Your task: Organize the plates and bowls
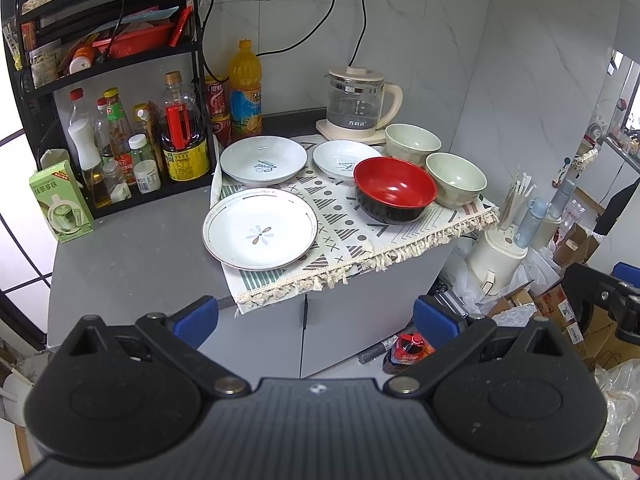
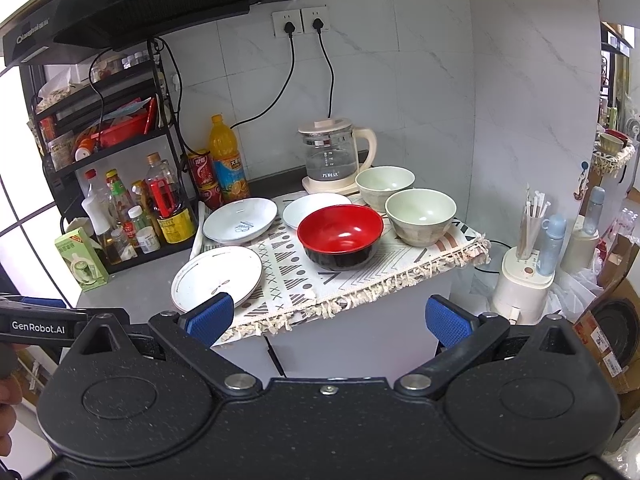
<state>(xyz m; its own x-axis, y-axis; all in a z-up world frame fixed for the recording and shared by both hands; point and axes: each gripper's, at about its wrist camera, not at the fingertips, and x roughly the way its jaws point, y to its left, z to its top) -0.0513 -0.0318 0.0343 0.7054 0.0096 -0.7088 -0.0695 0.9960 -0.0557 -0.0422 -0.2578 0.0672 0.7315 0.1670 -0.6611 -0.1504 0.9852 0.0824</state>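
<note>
Spreading across the patterned cloth (image 1: 344, 224), three plates and three bowls are laid singly, unstacked, so each can be reached. Both the left gripper (image 1: 316, 318) and right gripper (image 2: 328, 316) are held back from the counter, fingers apart and empty, judged ready for a first pick.

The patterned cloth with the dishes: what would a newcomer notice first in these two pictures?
The glossy red bowl with a black outside stands out first, sitting mid-cloth beside two pale green bowls. To its left lie three shallow white plates, the nearest one with a flower motif. Behind them a glass kettle with a cream handle stands by the wall, and both open claws, left and right, are short of the counter.
</note>
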